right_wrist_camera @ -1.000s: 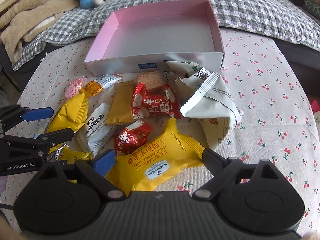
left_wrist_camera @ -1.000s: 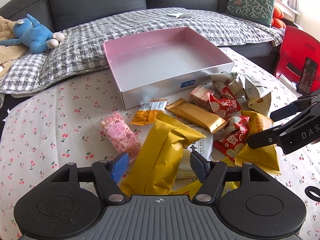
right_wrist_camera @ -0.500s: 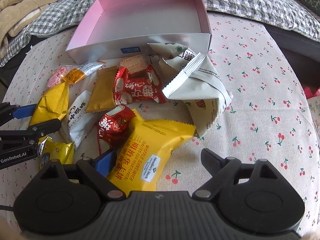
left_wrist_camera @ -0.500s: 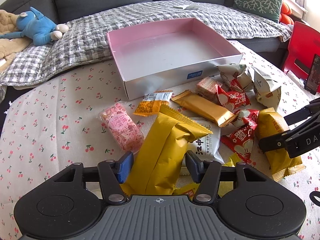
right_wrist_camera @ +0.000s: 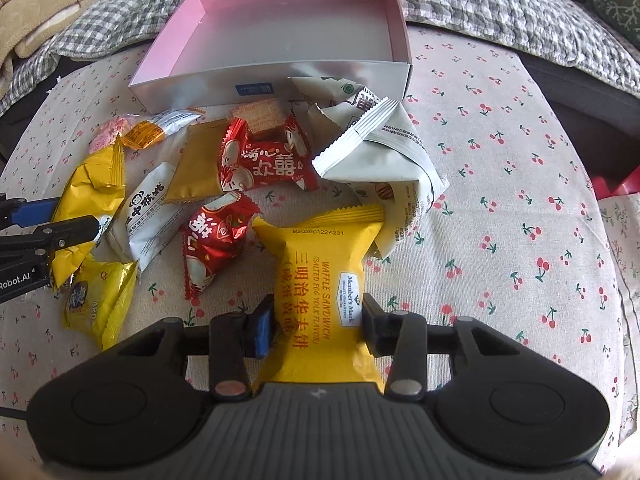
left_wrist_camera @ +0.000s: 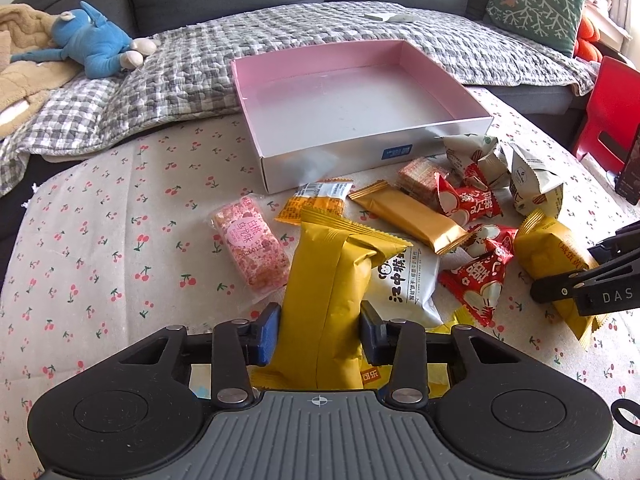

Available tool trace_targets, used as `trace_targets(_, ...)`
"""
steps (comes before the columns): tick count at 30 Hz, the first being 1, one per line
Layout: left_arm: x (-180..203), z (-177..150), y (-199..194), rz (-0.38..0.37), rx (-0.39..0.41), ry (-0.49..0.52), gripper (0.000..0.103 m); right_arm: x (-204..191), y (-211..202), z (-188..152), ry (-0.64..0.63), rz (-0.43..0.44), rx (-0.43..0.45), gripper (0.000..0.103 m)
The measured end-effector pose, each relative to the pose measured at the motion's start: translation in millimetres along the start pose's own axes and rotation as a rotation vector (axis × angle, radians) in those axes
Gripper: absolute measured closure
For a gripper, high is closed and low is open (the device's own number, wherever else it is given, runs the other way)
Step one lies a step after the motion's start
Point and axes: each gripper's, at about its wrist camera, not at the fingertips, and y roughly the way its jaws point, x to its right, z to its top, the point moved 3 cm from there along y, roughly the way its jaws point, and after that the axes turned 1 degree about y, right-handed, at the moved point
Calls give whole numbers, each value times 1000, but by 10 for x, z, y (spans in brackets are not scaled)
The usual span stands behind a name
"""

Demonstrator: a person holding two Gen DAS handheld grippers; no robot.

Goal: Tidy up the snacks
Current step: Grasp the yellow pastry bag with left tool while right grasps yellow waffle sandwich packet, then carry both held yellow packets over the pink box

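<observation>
left gripper (left_wrist_camera: 318,330): now clamped on my yellow packet (left_wrist_camera: 332,292)
right gripper (right_wrist_camera: 318,322): closed in on waffle sandwich pack (right_wrist_camera: 324,276)
in the way: snack pile (right_wrist_camera: 248,168) sits before pink box (right_wrist_camera: 280,84)

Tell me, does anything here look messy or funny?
Yes. The pink box has nothing in it, while the snacks lie in a jumbled heap on the cherry tablecloth in front of it, some overlapping. The left gripper and right gripper each pinch a yellow packet.

Both wrist views close, low, sharing pink box (left_wrist_camera: 360,100).
</observation>
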Motion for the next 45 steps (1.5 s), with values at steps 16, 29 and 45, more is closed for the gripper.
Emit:
trace_targets(16,16,70,-100,1,27,-11,68,5,-360,486,32,16,183,67)
trace_targets(29,-38,113,-123,10,37,-43,68,64,-297,1198,67,43,285,67)
trace_targets(45,-246,655,-97,82,105,-130,69,280,-10,1700,84,120,375,67)
